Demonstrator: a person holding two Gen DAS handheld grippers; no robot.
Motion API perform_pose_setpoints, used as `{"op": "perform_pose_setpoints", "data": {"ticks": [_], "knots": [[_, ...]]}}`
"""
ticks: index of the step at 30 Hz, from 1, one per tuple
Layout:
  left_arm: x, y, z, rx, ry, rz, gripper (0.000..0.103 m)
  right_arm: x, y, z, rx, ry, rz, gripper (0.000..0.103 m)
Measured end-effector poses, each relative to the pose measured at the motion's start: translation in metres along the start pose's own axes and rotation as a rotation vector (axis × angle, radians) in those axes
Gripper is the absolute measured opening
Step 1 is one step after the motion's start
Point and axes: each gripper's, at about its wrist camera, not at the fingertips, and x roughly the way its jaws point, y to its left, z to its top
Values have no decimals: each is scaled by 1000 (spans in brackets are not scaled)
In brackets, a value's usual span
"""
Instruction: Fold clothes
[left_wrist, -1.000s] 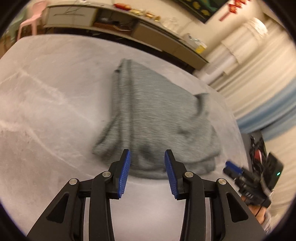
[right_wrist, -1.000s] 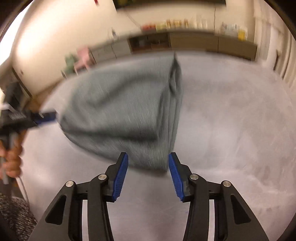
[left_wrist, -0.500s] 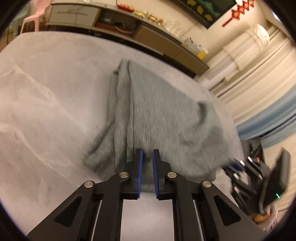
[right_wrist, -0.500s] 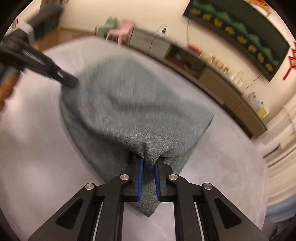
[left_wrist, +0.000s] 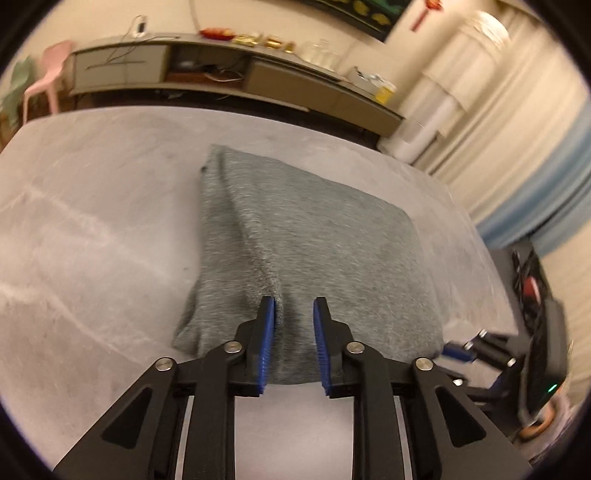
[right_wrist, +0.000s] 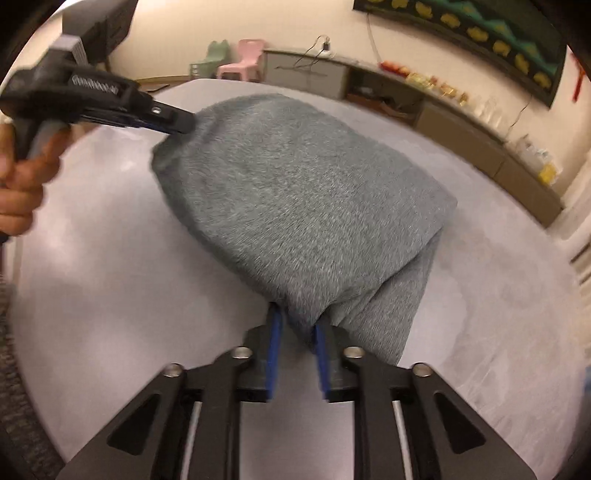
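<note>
A grey knitted garment (left_wrist: 314, 240) lies folded in a rough rectangle on the pale grey table (left_wrist: 92, 240). My left gripper (left_wrist: 294, 301) is at its near edge, blue pads narrowly apart with fabric and a raised crease between them. In the right wrist view the garment (right_wrist: 295, 192) bulges upward, and my right gripper (right_wrist: 295, 314) has a bunch of it pinched between its pads, with a flap hanging to the right. The left gripper (right_wrist: 181, 122) meets the garment's far left corner, held by a hand (right_wrist: 18, 192). The right gripper (left_wrist: 452, 349) shows blurred at the garment's right corner.
Bare table (right_wrist: 110, 295) surrounds the garment on all sides. A long low sideboard (left_wrist: 258, 77) with small items runs along the back wall. Small plastic chairs (right_wrist: 247, 59) stand beyond the table's far end, and curtains (left_wrist: 517, 129) hang on the right.
From open a second ago, both grippers shut on the garment's near edge. It has been drawn into a squarer fold. Both pairs of pads now stand slightly wider than half a second ago.
</note>
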Motion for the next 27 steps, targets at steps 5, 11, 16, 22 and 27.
{"op": "perform_pose_setpoints", "data": {"ticks": [5, 11, 16, 22, 27], "knots": [[29, 8, 1, -8, 52, 71, 29, -23, -17, 9, 124, -90, 88, 27], [35, 22, -1, -51, 41, 91, 37, -3, -48, 13, 244, -87, 66, 29], [-9, 16, 5, -63, -24, 75, 37, -15, -82, 7, 367, -109, -9, 33], [-36, -7, 2, 28, -52, 6, 37, -27, -113, 2, 483, -144, -69, 36], [10, -21, -13, 126, 84, 51, 38, 3, -82, 20, 365, -129, 64, 41]]}}
